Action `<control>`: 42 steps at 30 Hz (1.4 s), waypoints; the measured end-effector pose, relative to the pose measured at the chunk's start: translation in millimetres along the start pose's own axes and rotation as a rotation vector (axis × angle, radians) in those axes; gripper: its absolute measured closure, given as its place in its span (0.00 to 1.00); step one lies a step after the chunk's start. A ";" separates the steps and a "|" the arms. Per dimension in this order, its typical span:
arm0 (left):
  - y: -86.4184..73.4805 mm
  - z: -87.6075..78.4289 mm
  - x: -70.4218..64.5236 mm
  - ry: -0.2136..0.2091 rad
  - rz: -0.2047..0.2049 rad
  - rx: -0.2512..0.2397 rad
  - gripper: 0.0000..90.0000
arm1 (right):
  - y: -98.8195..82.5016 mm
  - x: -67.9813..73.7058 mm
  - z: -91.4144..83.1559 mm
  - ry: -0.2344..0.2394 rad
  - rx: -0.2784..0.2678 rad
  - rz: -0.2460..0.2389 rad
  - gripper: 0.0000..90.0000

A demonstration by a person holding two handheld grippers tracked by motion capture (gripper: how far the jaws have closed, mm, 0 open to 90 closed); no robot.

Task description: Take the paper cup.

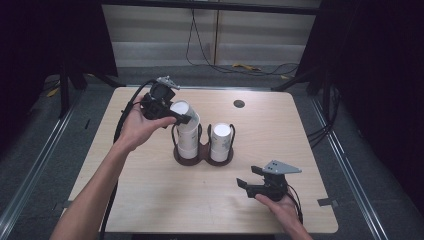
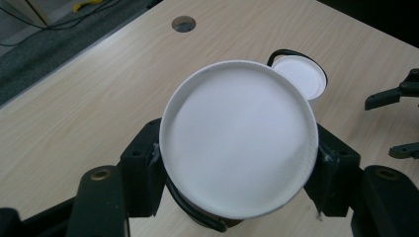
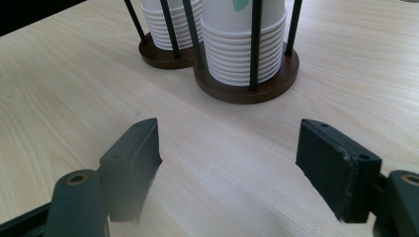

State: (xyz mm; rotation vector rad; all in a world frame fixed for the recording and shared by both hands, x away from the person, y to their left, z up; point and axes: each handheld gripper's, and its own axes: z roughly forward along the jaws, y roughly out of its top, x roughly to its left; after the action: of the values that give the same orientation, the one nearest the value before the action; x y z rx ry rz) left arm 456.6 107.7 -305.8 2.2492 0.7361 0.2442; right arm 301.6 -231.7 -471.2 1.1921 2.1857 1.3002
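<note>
Now, pinching the top paper cup (image 2: pixel 238 140) with the left gripper (image 1: pixel 172 114), pads pressed on opposite sides of its upturned base, at the left stack (image 1: pixel 188 140) in the double cup holder (image 1: pixel 203 156) mid-table. Best lifted straight up, clear of the black rods, no squeezing harder. Right gripper (image 3: pixel 228 165) spread, holding nothing, resting near right.

A round hole (image 1: pixel 239 104) pierces the wooden table (image 1: pixel 150 190); cables (image 1: pixel 240 66) lie on the floor beyond.
</note>
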 end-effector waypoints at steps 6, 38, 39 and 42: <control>-12.9 -6.8 -9.6 -0.017 0.045 -0.048 0.39 | 0.0 0.4 0.5 0.000 0.000 0.001 0.28; -72.0 -7.6 -24.7 -0.110 0.010 -0.256 0.38 | 0.3 0.1 0.6 -0.003 -0.002 0.001 0.28; -74.0 -7.1 -25.8 -0.109 0.017 -0.253 0.38 | 0.3 0.1 0.6 -0.003 -0.002 0.001 0.28; -80.9 -6.6 -29.2 -0.112 0.021 -0.263 0.38 | 0.2 0.4 0.2 -0.002 -0.002 0.000 0.28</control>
State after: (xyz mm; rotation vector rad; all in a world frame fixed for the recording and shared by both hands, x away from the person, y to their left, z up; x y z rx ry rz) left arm 395.2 140.0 -357.0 2.0040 0.5853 0.2104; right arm 301.6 -231.2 -471.1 1.1917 2.1824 1.3006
